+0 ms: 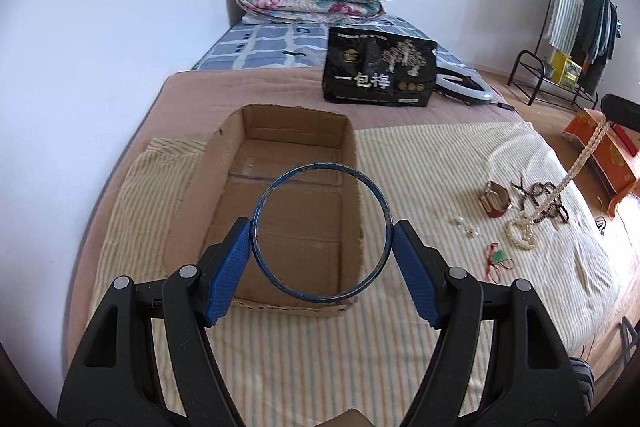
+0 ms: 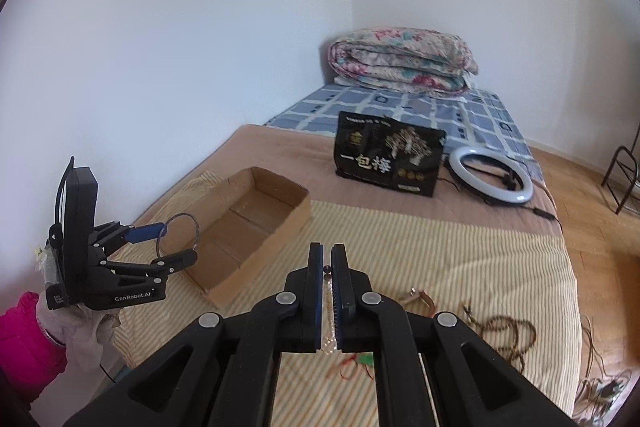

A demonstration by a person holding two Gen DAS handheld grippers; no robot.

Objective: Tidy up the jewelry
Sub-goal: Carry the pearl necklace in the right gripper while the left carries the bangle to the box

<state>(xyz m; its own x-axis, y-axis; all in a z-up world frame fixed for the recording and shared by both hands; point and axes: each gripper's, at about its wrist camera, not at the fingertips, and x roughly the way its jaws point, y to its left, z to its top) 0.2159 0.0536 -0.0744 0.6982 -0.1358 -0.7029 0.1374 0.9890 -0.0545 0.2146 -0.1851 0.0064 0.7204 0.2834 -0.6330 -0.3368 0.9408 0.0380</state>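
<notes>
The left gripper [image 1: 322, 233] holds a blue bangle [image 1: 320, 233] by its two opposite sides, the jaws pressed on its rim from outside, above the near end of the open box [image 1: 280, 203]. The bangle looks thin, stiff and light (probably metal, with worn paint), so it may slip or turn between the pads if the grip is weak; the hold across its widest part seems good.

The right gripper [image 2: 327, 267] has its jaws nearly together on a pearl necklace [image 1: 560, 187], which hangs from it down to a small heap on the bed [image 1: 440, 155]. This one is soft and heavy for its size, and it swings; a hold near the middle would let less of it drag.

Near the heap lie a red watch [image 1: 497, 202], dark beads [image 1: 548, 199], earrings [image 1: 466, 227] and a red cord [image 1: 498, 261]. The hanging necklace touches the beads and could catch them. A black bag [image 1: 378, 71] and a ring light [image 2: 491, 177] lie behind, well apart from the box.
</notes>
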